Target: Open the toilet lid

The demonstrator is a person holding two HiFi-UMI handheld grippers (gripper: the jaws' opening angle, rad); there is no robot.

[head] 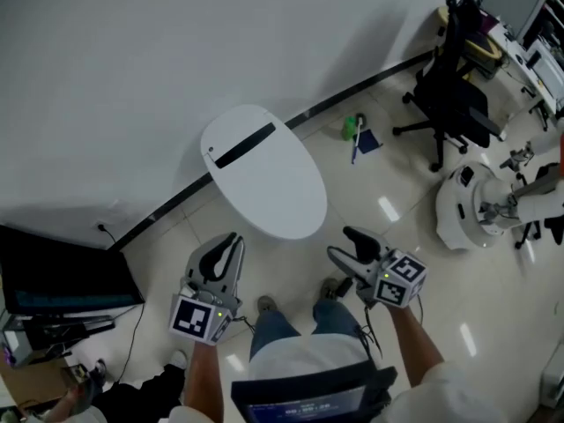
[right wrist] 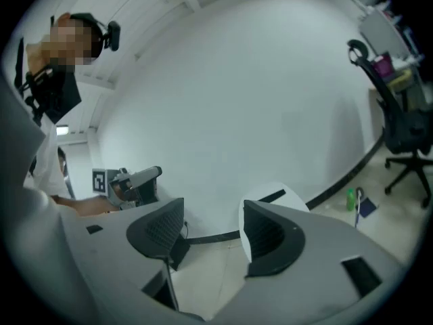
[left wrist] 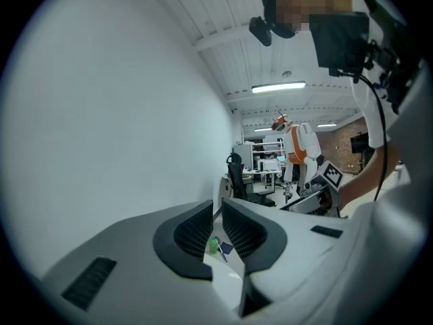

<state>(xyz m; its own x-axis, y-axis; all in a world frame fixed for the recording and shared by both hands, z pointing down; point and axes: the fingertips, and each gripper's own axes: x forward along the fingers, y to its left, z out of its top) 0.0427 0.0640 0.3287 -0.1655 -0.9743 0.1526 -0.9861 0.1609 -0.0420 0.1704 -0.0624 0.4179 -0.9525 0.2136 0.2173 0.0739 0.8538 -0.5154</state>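
Approach: my left gripper (head: 233, 241), barely parted, and right gripper (head: 342, 242), well open, hover empty by the shut toilet lid (head: 264, 179); next, catch its near edge.

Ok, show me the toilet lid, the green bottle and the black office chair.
toilet lid (head: 269, 179), head view, middle of the closed white lid.
green bottle (head: 350, 129), head view, its body, on the floor.
black office chair (head: 467, 117), head view, its seat.
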